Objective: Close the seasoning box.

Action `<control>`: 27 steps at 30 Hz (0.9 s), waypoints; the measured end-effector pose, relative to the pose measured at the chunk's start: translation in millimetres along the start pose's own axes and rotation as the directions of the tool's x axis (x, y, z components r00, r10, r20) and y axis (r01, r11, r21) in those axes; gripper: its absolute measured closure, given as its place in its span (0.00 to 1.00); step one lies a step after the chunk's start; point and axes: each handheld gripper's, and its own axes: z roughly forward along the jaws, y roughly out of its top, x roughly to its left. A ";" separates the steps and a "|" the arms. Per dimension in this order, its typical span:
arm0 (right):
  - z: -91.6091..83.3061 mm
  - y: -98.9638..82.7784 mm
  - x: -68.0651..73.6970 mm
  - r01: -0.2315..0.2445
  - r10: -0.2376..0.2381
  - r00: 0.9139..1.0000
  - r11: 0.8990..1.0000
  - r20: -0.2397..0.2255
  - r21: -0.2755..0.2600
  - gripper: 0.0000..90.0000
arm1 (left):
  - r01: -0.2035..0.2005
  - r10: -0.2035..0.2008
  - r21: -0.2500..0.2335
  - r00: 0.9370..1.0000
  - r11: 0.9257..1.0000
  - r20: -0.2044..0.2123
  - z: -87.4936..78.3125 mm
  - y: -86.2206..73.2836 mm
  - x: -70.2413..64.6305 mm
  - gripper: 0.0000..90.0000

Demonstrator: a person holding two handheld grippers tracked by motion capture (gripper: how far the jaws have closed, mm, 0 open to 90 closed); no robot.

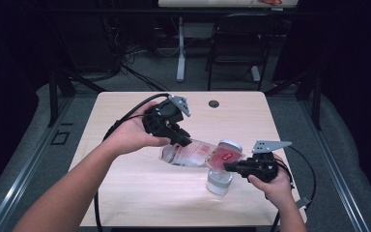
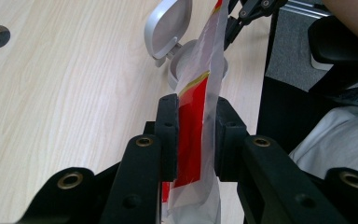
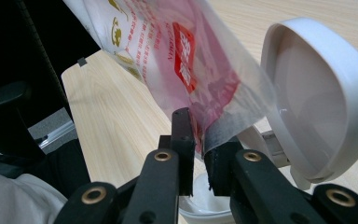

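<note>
Pouch [image 1: 200, 154] hangs tilted over the open container [image 1: 220, 181] for pouring; left gripper [image 1: 183, 140] and right gripper [image 1: 229, 167] each pinch an end.

A light wooden table [image 1: 125, 193] is seen, on which a clear container [image 1: 220, 181] with its grey hinged lid [image 1: 230, 145] raised stands near the right edge, a round grommet hole [image 1: 214, 104] being set far back.

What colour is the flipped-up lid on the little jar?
The lid is white to pale grey, plain with no pattern. The right gripper view shows it best.
</note>
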 end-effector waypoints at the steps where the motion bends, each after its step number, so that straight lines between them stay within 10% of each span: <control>1: 0.0 -0.1 -0.1 -0.001 0.001 1.000 1.000 0.000 0.000 0.93 | 0.005 -0.005 -0.002 1.000 1.000 0.000 0.2 0.0 0.0 0.84; 27: 0.6 -0.6 -1.0 -0.001 0.001 1.000 1.000 0.004 0.002 0.92 | 0.005 -0.005 0.005 1.000 1.000 0.003 0.6 2.5 2.0 0.84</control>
